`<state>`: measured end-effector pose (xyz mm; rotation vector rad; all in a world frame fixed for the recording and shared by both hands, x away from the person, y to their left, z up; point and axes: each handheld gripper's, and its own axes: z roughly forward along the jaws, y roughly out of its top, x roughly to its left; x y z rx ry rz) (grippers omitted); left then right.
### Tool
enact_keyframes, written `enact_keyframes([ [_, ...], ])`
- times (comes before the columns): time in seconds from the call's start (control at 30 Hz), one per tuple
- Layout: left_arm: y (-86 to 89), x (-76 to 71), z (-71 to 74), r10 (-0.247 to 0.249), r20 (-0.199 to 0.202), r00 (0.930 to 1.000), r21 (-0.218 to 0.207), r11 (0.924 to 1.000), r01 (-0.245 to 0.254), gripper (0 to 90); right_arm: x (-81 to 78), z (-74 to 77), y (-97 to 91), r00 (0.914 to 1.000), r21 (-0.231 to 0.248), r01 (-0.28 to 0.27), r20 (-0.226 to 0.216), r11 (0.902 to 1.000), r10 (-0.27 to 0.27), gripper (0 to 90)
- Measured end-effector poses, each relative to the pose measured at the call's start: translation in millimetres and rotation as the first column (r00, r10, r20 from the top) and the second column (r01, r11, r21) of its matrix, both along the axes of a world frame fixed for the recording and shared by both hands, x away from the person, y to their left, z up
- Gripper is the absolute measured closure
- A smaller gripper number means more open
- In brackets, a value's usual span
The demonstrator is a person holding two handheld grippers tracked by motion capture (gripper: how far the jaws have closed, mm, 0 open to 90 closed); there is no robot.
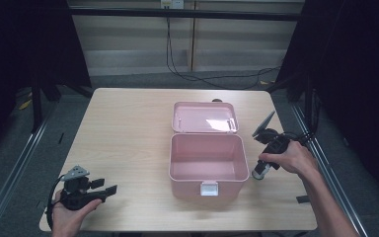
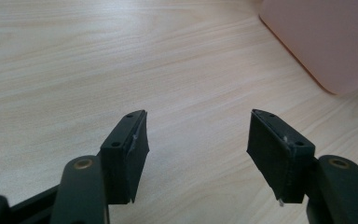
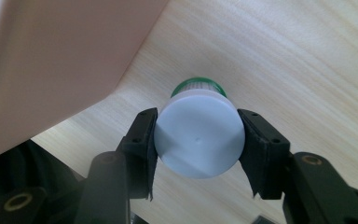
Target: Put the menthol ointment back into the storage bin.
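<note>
Pink box (image 1: 207, 165) sits open and empty; right tongs (image 3: 198, 140) clamp a white-capped bottle (image 3: 199, 135), left tongs (image 2: 198, 144) gape.

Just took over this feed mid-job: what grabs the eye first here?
The pink box at mid-table, its lid swung open behind it and nothing visible inside. Just right of it, the right tongs are shut on a white-capped bottle with a green band. The left tongs sit open over bare table at the near left corner.
</note>
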<state>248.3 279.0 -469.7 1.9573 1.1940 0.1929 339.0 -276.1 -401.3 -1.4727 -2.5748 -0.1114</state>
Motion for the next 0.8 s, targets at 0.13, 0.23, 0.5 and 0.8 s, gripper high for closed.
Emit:
enact_keyframes([
  [0.13,0.2,-0.2,0.2,-0.003,0.0,1.0,0.004,1.0,0.003,38.2,0.0,7.9,1.7,0.9998,-0.008,-0.016,0.008,0.9998,0.016,51.1],
  [0.23,0.3,-0.2,0.4,-0.005,0.001,1.0,0.004,1.0,0.005,38.2,-0.1,12.3,2.7,0.9996,-0.01,-0.026,0.014,0.9996,0.026,51.1],
  [0.5,0.3,0.0,0.8,-0.011,0.003,0.9999,0.0,0.9999,0.011,34.2,-0.9,33.4,7.9,0.9969,-0.03,-0.055,0.055,0.998,0.057,51.1],
  [0.8,-0.5,0.5,0.9,-0.015,0.001,0.9999,-0.009,0.9998,0.015,29.7,0.2,61.0,14.9,0.9912,-0.016,-0.079,0.105,0.9967,0.08,51.1],
])
